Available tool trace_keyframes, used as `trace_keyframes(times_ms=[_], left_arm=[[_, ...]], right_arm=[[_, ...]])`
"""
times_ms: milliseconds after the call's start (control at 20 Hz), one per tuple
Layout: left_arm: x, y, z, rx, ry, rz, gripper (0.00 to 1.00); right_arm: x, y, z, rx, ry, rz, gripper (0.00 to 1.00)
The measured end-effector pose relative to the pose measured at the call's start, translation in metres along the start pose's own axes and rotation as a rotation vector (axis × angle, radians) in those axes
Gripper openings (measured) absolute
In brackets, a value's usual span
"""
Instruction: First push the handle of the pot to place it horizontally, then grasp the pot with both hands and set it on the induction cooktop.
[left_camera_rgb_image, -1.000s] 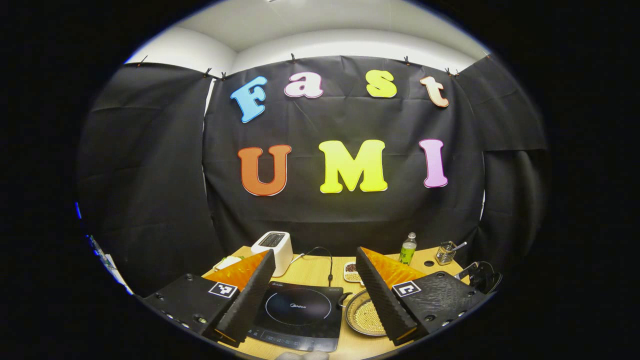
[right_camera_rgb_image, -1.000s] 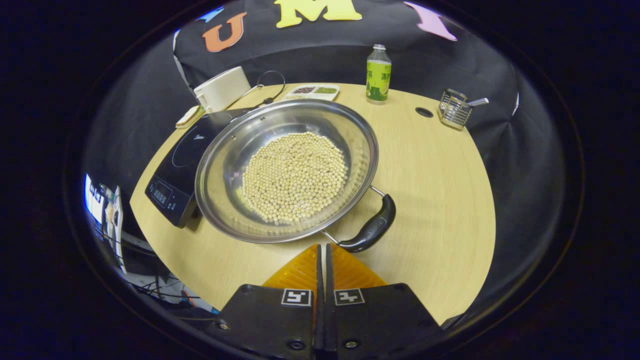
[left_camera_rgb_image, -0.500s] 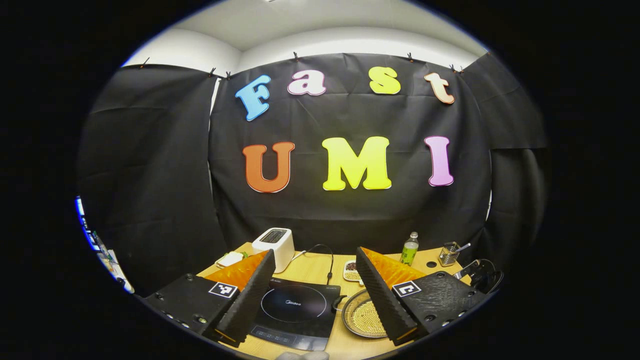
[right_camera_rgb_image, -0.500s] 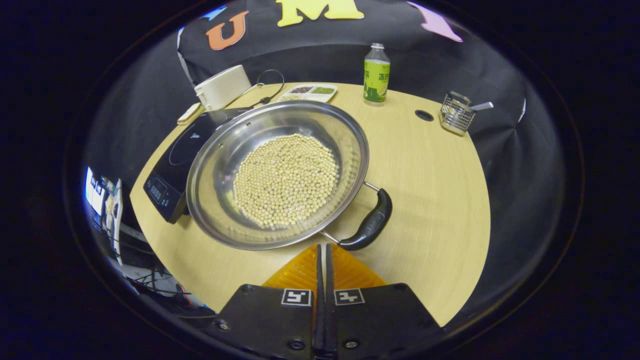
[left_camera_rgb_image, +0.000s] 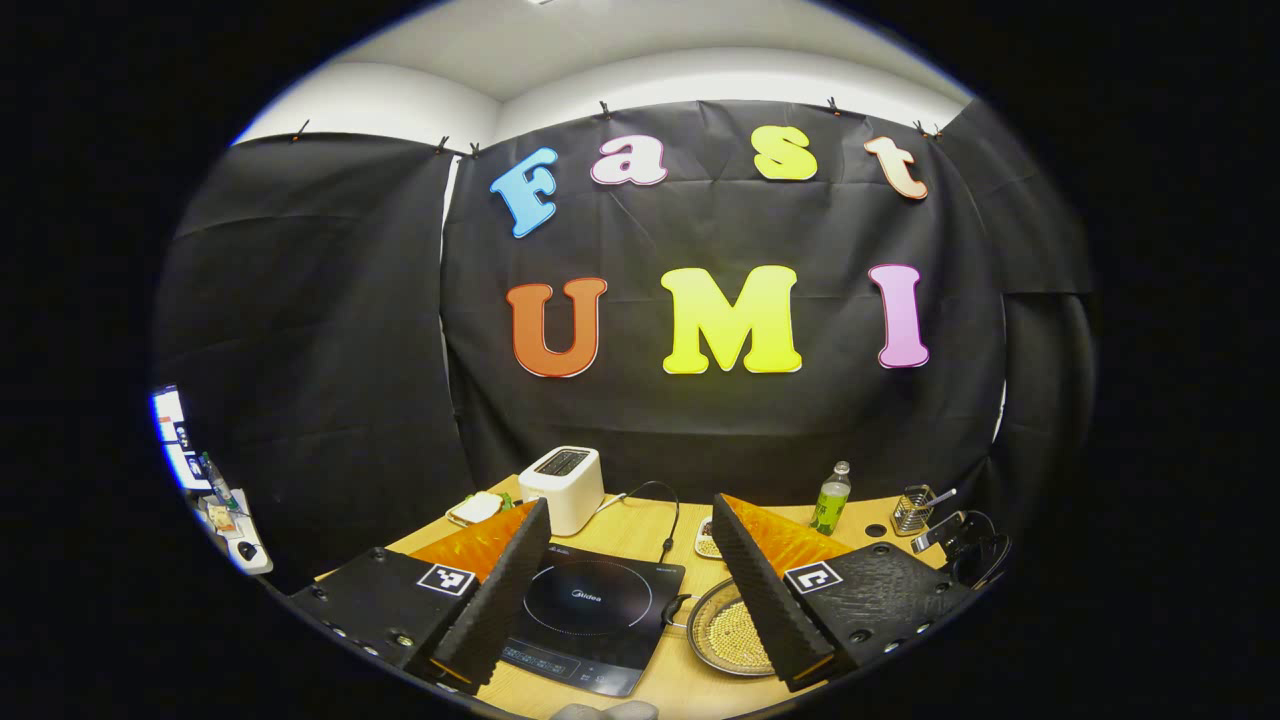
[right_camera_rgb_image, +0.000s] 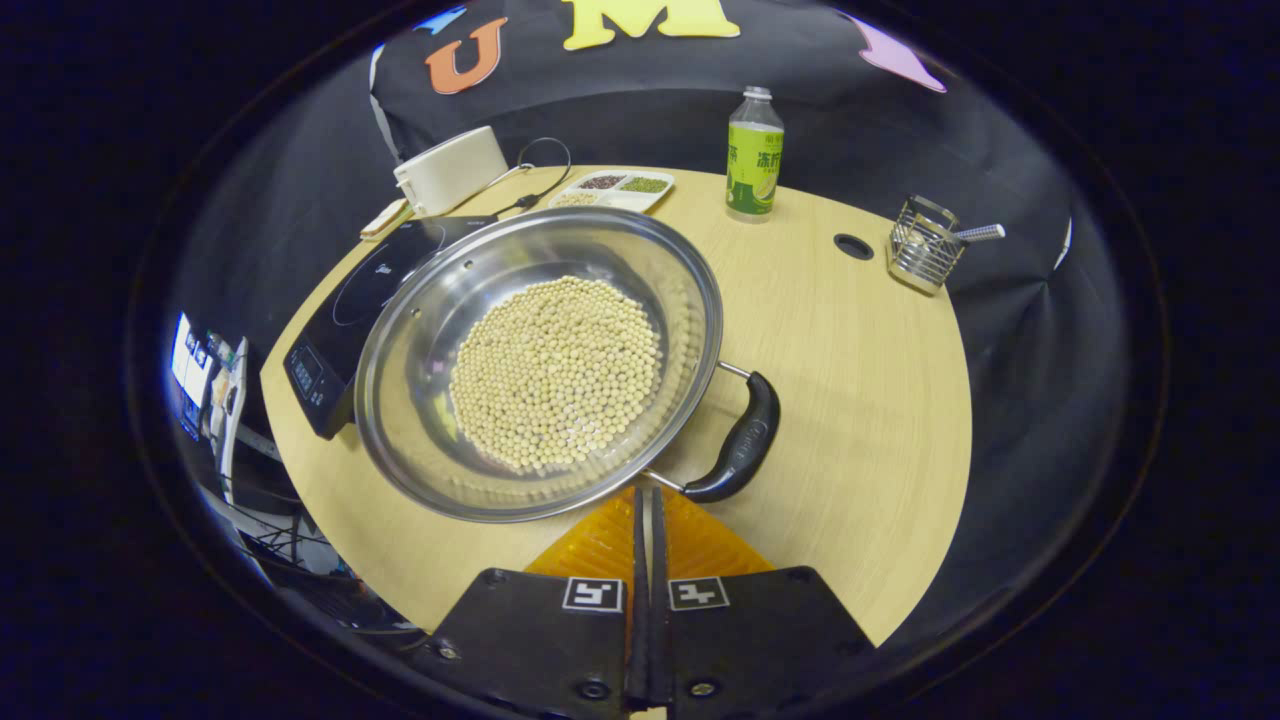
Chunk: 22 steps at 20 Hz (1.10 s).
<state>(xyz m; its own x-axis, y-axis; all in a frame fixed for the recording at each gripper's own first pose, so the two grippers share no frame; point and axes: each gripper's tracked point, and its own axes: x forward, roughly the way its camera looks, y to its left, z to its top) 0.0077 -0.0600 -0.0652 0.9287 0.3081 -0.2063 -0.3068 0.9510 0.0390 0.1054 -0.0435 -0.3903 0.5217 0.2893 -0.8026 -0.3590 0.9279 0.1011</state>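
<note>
At frame centre the pot sits beside the induction cooktop, not on it; right hand-held gripper pressed together near its handle, left hand-held gripper spread.

A: The pot looks like polished steel, mirror-bright on the walls, with a smooth, glossy dark handle, probably plastic.

B: The beans inside are matt and pale. The counter is light wood grain with a smooth, low sheen.

A: The induction cooktop has a glossy black glass top. The toaster looks like smooth off-white plastic.

B: The bottle is clear plastic with a shiny label. The utensil caddy is bright wire metal.

A: On the left tongs, the inner faces are ribbed and matt; the housing is textured.

B: The wall cloth is matt black, slightly creased.
</note>
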Motion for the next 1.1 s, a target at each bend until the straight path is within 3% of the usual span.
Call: trace_keyframes(times_ms=[400, 750, 900, 1100], left_arm=[[-0.001, -0.006, -0.014, 0.014, 0.022, -0.003, 0.96], [0.012, -0.016, -0.043, -0.002, 0.059, -0.121, 0.97], [0.020, -0.019, -0.071, 0.005, 0.118, -0.185, 0.96], [0.034, -0.022, -0.109, 0.048, 0.182, -0.250, 0.97]], right_arm=[[0.003, -0.015, 0.009, 0.000, -0.026, -0.014, 0.01], [-0.014, -0.017, 0.001, 0.055, -0.101, -0.072, 0.04], [-0.032, -0.017, -0.001, 0.093, -0.146, -0.117, 0.00], [-0.050, -0.010, 0.000, 0.148, -0.194, -0.139, 0.05]])
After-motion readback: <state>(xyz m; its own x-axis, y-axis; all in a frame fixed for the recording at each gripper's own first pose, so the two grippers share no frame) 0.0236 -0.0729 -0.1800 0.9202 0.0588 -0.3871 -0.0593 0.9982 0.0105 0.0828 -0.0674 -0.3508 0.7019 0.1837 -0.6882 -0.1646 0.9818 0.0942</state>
